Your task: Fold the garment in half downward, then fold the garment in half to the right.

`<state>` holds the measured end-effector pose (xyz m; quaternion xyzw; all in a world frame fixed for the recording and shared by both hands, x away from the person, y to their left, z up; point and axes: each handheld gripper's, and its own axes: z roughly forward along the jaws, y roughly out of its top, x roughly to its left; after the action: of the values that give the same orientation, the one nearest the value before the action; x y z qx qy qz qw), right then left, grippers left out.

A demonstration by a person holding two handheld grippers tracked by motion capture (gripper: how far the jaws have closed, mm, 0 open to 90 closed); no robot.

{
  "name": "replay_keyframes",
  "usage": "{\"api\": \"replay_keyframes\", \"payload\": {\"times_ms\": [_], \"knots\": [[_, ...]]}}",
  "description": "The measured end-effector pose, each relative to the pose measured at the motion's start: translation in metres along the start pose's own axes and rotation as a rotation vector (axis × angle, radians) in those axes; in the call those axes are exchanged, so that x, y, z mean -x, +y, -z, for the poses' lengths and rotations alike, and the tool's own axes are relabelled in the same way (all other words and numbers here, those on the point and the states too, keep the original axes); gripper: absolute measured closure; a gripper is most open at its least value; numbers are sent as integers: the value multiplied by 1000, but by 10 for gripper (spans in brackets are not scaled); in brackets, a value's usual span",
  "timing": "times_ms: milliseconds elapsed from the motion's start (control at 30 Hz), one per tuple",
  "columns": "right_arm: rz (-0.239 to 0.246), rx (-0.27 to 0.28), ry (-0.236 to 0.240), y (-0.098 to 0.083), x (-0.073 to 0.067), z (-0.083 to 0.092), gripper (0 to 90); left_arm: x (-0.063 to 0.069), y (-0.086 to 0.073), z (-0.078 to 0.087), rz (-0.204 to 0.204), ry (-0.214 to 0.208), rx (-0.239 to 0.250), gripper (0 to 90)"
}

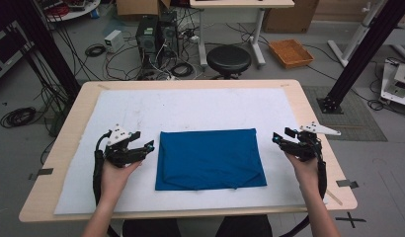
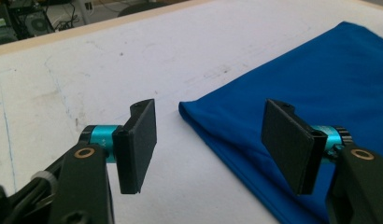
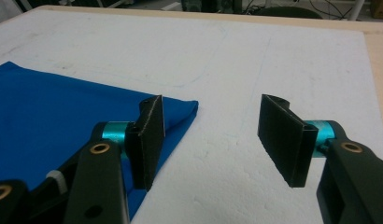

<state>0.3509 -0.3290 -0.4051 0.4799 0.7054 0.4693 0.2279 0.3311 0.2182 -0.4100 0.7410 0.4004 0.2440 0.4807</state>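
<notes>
Blue folded cloth point(image 1: 210, 159) lies flat between left gripper point(image 1: 148, 146) and right gripper point(image 1: 276, 138).

Folded cloth point(image 1: 210, 159) centred on mat point(image 1: 141, 111), claws flanking

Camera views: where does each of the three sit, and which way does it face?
High view: above the person's side, looking forward and down on the table; forearms, left gripper, right gripper.
Left gripper view: low, along its open jaws toward the blue cloth.
Right gripper view: low, along its open jaws.
All share the blue cloth and the white mat.
</notes>
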Motion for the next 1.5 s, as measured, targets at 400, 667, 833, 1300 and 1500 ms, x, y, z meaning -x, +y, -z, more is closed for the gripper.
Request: {"api": "replay_keyframes", "payload": {"times_ms": [400, 667, 833, 1300, 1500], "knots": [[-2, 8, -5, 1, 1, 2, 411, 1, 0, 3, -4, -3, 4, 359], [-3, 15, -8, 2, 2, 5, 412, 5, 1, 0, 11, -21, -6, 360], [-4, 11, -10, 1, 3, 3, 412, 7, 0, -1, 21, -29, -19, 360], [-16, 17, -18, -1, 8, 7, 414, 22, -11, 14, 108, -45, -74, 364], [-20, 24, -21, -1, 7, 10, 413, 34, -33, 32, 187, -41, -94, 364]]}}
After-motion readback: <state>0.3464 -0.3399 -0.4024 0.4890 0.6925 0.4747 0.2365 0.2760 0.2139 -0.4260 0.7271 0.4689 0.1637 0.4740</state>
